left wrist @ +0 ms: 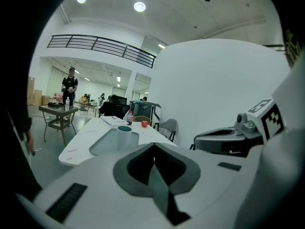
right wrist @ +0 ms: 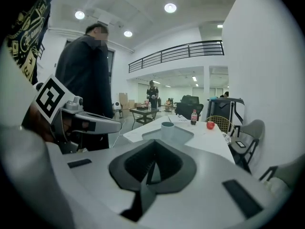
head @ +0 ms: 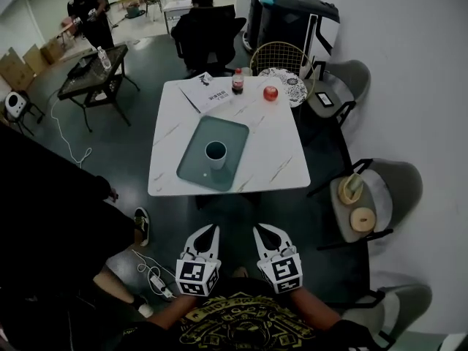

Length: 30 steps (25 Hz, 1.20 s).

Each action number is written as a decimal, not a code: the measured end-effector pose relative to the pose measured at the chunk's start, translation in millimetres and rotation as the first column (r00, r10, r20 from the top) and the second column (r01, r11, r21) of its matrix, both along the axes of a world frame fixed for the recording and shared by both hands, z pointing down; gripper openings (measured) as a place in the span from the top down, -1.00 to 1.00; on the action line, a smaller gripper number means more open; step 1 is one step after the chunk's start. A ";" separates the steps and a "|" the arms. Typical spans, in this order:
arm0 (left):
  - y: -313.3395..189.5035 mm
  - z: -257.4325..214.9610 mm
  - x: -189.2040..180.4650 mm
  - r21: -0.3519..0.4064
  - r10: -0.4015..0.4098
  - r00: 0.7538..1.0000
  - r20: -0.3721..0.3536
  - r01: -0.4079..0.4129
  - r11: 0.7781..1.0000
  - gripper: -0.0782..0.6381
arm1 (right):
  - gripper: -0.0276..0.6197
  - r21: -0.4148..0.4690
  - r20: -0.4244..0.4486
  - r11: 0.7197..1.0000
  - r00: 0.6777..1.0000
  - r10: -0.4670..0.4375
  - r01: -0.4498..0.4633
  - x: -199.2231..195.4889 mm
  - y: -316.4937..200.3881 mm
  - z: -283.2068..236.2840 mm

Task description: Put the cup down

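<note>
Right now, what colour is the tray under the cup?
The tray is a muted grey-green; the head view shows it best.

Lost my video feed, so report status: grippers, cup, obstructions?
Left gripper shut, empty; right gripper shut, empty, both short of the table. Cup upright on tray. Nothing in the way.

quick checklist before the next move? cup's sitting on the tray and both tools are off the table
1. Cup upright on the tray: ok.
2. Tray lying flat on the table: ok.
3. Left tool jaws together, nothing between them: ok.
4. Right tool jaws together, nothing between them: ok.
5. Both tools apart from the cup, short of the table's near edge: ok.
6. Whether the cup holds anything: cannot tell.
</note>
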<state>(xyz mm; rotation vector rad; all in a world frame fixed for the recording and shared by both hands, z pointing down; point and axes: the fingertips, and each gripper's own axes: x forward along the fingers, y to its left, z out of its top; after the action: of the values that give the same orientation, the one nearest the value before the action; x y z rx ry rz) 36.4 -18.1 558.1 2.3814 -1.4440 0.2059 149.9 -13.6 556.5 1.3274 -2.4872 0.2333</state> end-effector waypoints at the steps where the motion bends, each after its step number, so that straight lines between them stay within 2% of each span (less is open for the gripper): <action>1: 5.1 1.0 2.9 -0.001 -0.001 1.000 0.000 0.001 1.000 0.76 | 0.89 -0.001 -0.001 1.000 1.000 -0.006 0.006 2.4 3.9 0.9; 12: 43.7 14.6 3.6 -0.039 -0.018 0.999 0.042 0.019 0.999 0.76 | 0.89 -0.049 0.017 0.997 0.998 -0.056 0.057 6.7 38.2 16.4; 20: 41.1 21.1 12.6 -0.062 0.031 0.999 0.042 -0.028 0.998 0.76 | 0.90 -0.063 0.003 0.994 0.996 -0.085 0.085 -2.6 40.6 21.8; 30: 42.4 24.5 1.4 -0.061 0.002 0.999 0.046 0.001 0.998 0.76 | 0.90 -0.062 -0.010 0.993 0.994 -0.105 0.104 -10.6 37.3 24.4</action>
<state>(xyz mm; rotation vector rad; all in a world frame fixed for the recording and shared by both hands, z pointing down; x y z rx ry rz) 37.8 24.3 582.6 2.3425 -1.4364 0.3021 139.3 23.7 580.9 1.1674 -2.5084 0.2738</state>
